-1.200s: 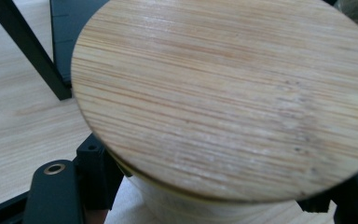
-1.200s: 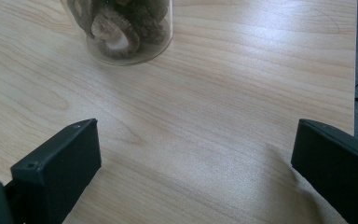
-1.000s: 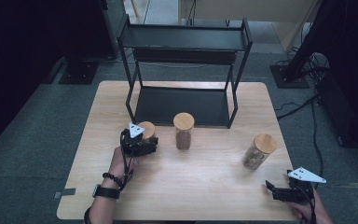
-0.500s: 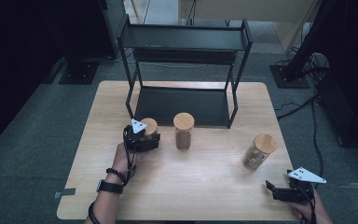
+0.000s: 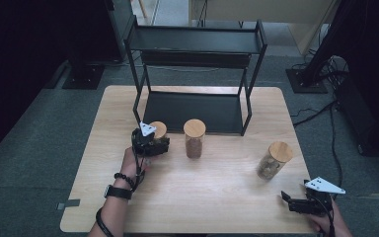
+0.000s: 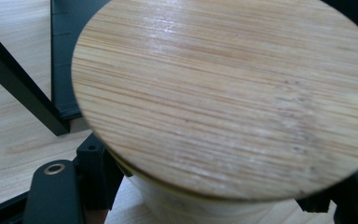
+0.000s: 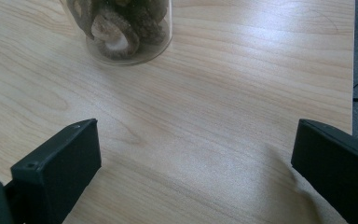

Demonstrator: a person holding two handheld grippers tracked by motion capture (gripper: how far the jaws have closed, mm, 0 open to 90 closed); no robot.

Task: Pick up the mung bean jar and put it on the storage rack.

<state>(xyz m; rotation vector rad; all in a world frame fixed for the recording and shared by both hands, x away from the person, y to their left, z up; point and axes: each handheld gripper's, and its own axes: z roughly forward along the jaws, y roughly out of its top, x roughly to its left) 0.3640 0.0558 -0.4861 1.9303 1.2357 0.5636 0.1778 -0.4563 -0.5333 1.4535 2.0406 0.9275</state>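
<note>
A pale wooden table stands on grey carpet, with a black two-tier shelf at its far edge. Your left gripper is clamped on a jar with a round wooden lid, just ahead of your left hand and in front of the shelf's lower tier. The jar stands upright, its long axis vertical and its lid facing up. The left gripper view shows the lid's grain close up, with the jaws on either side of the pale body below. Your right gripper is released, with bare table between its jaws. Ahead of it, the right gripper view shows the glass base of another jar with ring-shaped pieces inside.
</note>
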